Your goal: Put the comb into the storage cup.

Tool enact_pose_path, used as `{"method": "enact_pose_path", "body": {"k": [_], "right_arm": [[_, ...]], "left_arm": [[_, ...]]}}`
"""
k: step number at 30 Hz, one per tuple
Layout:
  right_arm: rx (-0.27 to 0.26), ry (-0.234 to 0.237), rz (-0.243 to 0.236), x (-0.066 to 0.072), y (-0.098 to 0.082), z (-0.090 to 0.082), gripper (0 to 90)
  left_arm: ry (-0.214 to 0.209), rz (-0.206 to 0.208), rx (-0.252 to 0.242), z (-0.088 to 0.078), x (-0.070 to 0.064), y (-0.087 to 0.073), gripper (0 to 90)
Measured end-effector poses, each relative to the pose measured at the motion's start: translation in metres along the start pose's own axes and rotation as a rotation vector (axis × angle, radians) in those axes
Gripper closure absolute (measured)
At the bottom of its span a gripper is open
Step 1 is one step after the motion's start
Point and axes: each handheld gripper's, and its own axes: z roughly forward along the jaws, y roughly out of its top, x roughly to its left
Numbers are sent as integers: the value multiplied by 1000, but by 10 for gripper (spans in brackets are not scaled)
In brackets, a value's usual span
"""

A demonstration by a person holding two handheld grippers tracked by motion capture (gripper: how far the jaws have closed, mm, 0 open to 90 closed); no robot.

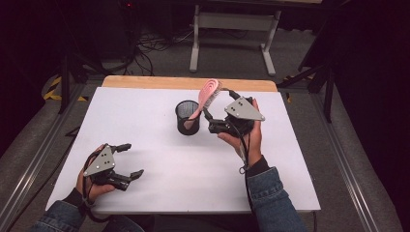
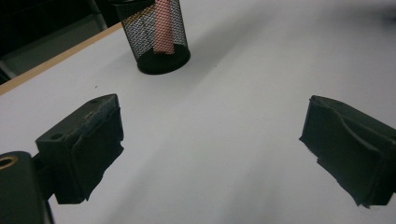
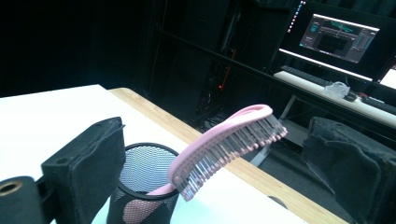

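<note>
- High view: white table carries one landmark, the black mesh cup, standing upright toward the far middle of the board.
- Pink hairbrush stands handle-down in the mesh cup, head leaning out over the rim on the side toward the right gripper; bristles face down and outward. Judged: the cup holds it up by the handle alone.
- Right gripper sits just beside the mesh cup, jaws spread wide. In the right gripper view the hairbrush lies between the two jaws, untouched by either. Judged: either just let go or lining up for a grasp; cannot tell which.
- Left gripper rests well apart from the mesh cup, near the table's close edge, jaws apart and holding nothing. Left gripper view looks across bare table to the mesh cup. Judged: idle, kept out of the working space.
- Surface: matte white top, wooden strip along the edge beyond the mesh cup.
- Room: dark, grey floor, loose cables, a white stand frame past the mesh cup; a lit monitor in the right gripper view.
</note>
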Motion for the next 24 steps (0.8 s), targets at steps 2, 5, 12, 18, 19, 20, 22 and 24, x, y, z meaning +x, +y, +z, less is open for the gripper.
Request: {"method": "enact_pose_path", "body": {"k": [2,5,12,18,19,20,22,24], "right_arm": [[-1,3,4,1,-1,-1,61],[-5,6,3,2,-2,-2,60],[3,11,-1,4,-5,-5,58],[7,15,-7,6,-7,-7,56],[9,17,-8,6,-8,-7,56],[11,16,-11,6,-8,-7,56],[13,17,-15,6,-9,-8,56],[16,17,-15,6,-10,-9,56]], "left_arm": [[-2,-1,-1,0,0,0,62],[-2,-2,-2,0,0,0,62],[-1,2,-1,-1,0,0,62],[-1,2,-2,-1,-1,0,62],[-1,2,-2,-1,-1,0,61],[-1,2,-2,-1,-1,0,61],[-1,2,-2,-1,0,0,62],[-3,3,-1,-1,-1,0,62]]}}
